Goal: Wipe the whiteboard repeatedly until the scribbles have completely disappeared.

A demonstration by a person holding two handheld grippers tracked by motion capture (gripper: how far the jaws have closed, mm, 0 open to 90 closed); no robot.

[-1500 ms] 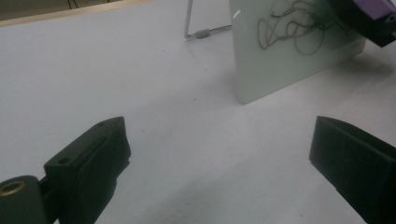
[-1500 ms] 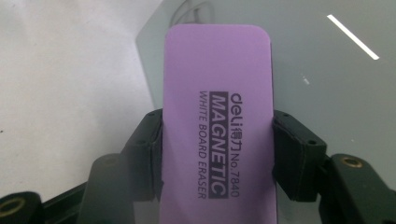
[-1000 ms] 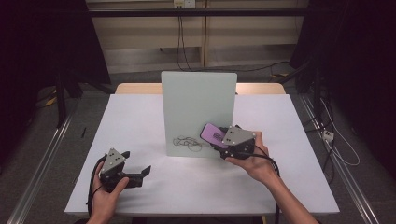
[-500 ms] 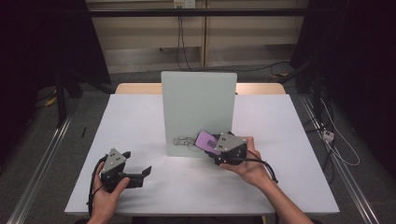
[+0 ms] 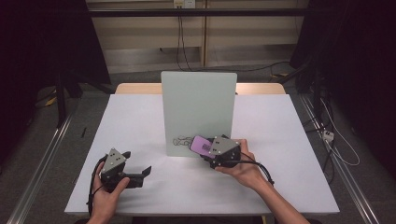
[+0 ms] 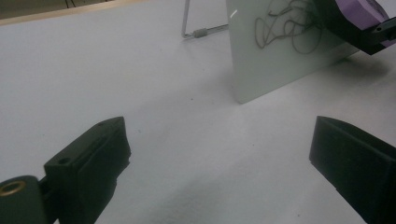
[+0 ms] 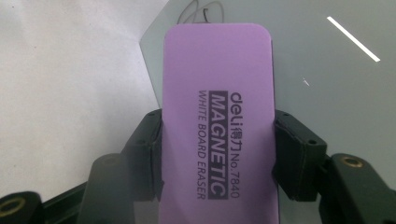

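Purple eraser: a purple whiteboard eraser (image 7: 217,116), printed "MAGNETIC WHITE BOARD ERASER", sat clamped between the two black jaws of the right gripper (image 5: 205,148), one jaw pressed to each long edge.
Eraser's place: it was held at the foot of the whiteboard (image 5: 198,112), just beside the scribble (image 5: 181,139), its face turned away from the board; whether it touched the board could not be told.
Scribble: a tangle of thin dark loops (image 6: 287,28) marked the board's lower edge, and the eraser's corner (image 6: 362,14) hung just beside it in the left gripper view.
Whiteboard: a pale panel stood upright near the middle of the table (image 5: 140,112), propped from behind by a wire stand (image 6: 196,30).
Right hand: the person's right hand (image 5: 243,168) cupped the gripper from below, a cable trailing from it across the table.
Left gripper: the left gripper (image 5: 145,171) rested low on the table's near left side, well apart from the board, its jaws spread wide with nothing between them.
Left hand: the person's left hand (image 5: 107,191) gripped its body.
Table: a white sheet covered the top, with a strip of wood showing at the far edge.
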